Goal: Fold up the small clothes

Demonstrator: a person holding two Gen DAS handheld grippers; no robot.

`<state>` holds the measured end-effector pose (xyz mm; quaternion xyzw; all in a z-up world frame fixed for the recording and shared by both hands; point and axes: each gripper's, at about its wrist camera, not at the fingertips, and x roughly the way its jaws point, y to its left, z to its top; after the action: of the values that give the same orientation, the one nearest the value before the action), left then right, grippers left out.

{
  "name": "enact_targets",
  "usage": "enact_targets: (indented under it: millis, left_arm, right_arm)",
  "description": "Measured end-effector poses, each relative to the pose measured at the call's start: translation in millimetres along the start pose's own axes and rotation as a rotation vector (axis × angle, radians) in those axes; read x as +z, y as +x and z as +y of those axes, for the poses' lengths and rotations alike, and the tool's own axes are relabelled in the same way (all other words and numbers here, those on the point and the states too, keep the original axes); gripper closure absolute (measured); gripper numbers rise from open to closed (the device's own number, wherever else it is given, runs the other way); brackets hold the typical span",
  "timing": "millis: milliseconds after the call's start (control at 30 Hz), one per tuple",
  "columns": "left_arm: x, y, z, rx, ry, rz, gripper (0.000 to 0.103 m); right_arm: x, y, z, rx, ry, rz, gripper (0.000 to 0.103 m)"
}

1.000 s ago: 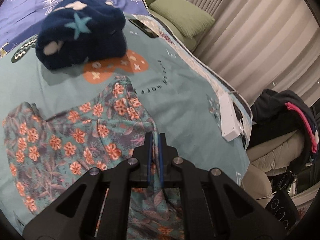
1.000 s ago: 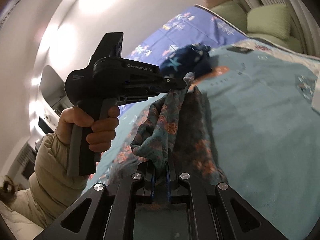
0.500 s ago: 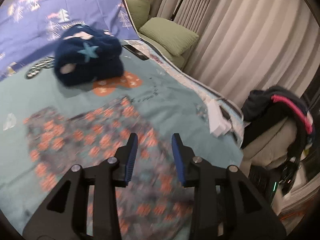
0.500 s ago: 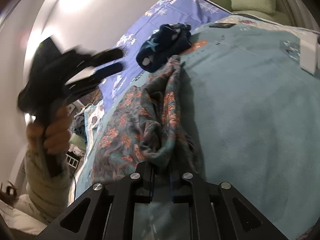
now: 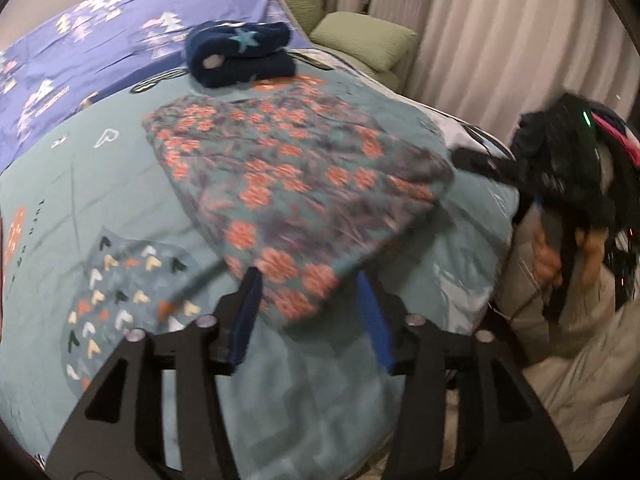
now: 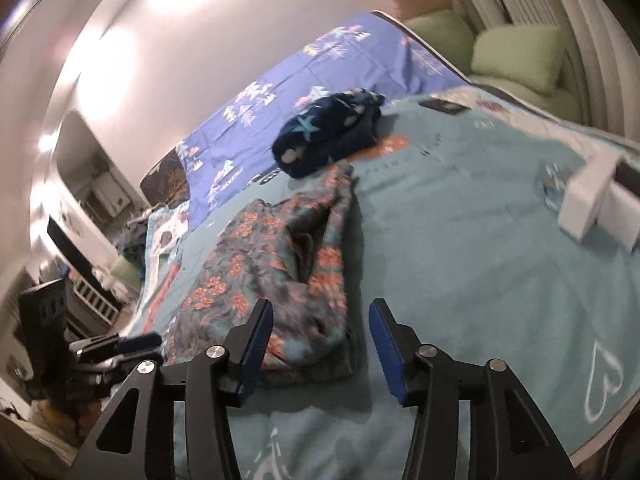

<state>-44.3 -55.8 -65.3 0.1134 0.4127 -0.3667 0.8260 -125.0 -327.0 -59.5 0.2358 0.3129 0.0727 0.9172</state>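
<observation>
Both claws, just opened, hover over the floral garment (image 5: pixel 296 184).

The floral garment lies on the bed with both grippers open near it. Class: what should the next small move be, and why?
Probably lower the right gripper onto the rumpled near edge of the floral garment and pinch it. Both grippers' jaws have just been opening, nothing is clamped, and the left gripper is also free. In the right wrist view the cloth lies bunched with a raised fold, not flat, so it needs another tidy fold.
</observation>
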Motion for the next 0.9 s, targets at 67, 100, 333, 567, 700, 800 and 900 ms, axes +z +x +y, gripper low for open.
enact_targets:
  millis: [67,100,333,567,700,800,900]
  left_arm:
    - [-3.6,7.2,-9.6,0.023,0.04,0.019,0.044]
    - [-4.0,12.6,-12.2,0.051,0.051,0.032,0.044]
    - [-6.4,34.6,1.5,0.177,-0.008,0.052,0.065]
    - [-14.0,19.2,19.8,0.141,-0.085,0.079,0.098]
    - [-29.3,27.7,29.6,0.102,-0.131,0.124,0.098]
    - [-29.7,18.5,26.3,0.074,-0.123,0.113,0.098]
    - [-24.6,-0.5,26.1,0.021,-0.116,0.098,0.098]
  right_arm:
    - [1.4,6.1,10.8,-0.003,-0.046,0.02,0.049]
    - [2.6,10.7,13.7,-0.006,-0.062,0.031,0.048]
    - [4.8,46.6,26.1,-0.079,-0.165,0.114,0.047]
    - [12.0,37.8,12.4,-0.011,-0.047,0.114,0.096]
    - [-4.0,59.0,-9.0,-0.029,0.007,0.249,0.096]
    - [-0.4,49.5,-15.1,0.018,0.048,0.22,0.092]
    - [18.4,28.0,-10.4,-0.002,0.016,0.114,0.074]
